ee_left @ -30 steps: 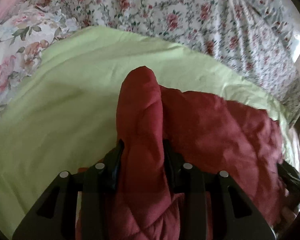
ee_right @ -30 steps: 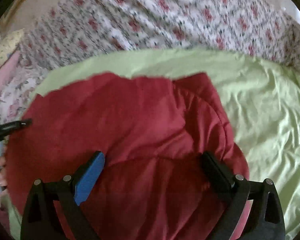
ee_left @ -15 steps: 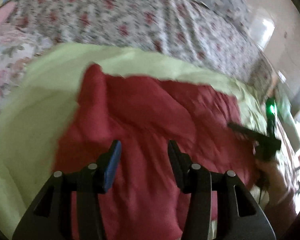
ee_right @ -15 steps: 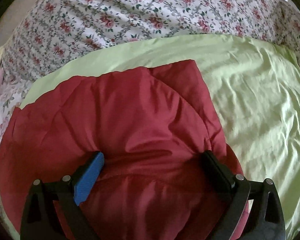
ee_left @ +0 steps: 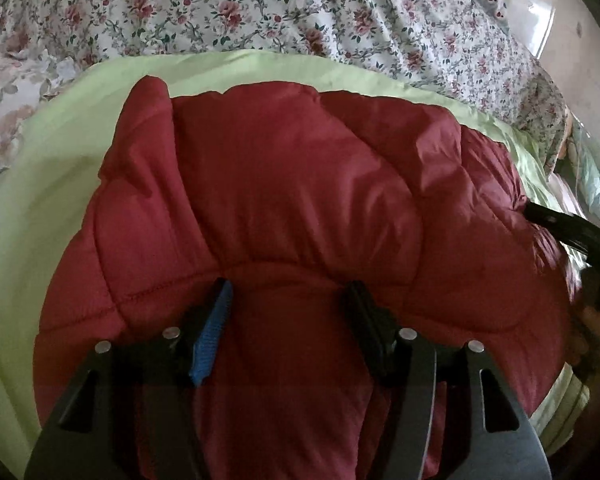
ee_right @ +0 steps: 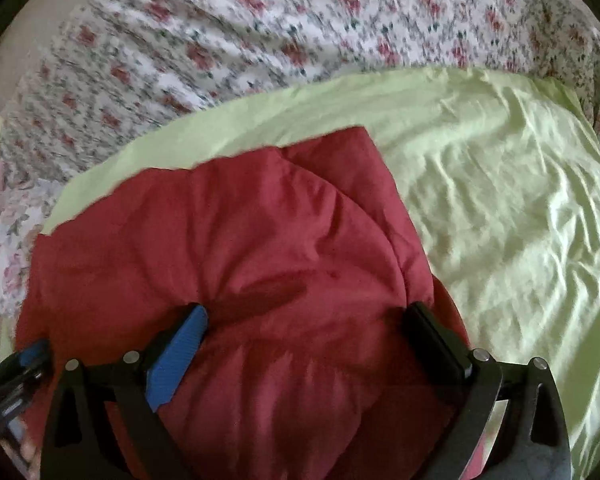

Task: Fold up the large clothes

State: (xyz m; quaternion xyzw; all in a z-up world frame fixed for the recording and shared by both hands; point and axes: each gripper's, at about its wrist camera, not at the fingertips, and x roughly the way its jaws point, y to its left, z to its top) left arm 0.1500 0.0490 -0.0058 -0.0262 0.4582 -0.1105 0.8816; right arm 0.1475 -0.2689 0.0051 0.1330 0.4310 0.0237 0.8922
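Observation:
A dark red quilted padded garment [ee_left: 300, 200] lies bunched on a light green sheet [ee_left: 32, 208]; it also shows in the right wrist view [ee_right: 240, 248]. My left gripper [ee_left: 290, 292] is open, its fingers resting on the garment's near part with red fabric between them, not pinched. My right gripper [ee_right: 308, 316] is wide open over the garment's near right part, fingers on the fabric. The right gripper's arm [ee_left: 568, 232] shows at the garment's right edge in the left wrist view.
The green sheet [ee_right: 500, 200] covers a bed with a floral cover [ee_left: 300, 12] beyond it, which also shows in the right wrist view [ee_right: 260, 40]. A floral pillow [ee_left: 8, 112] lies at the far left. Bare green sheet lies to the garment's right.
My left gripper let go of the red sleeve fold it was shut on and opened; the fold now lies on the garment. My right gripper stayed open over it.

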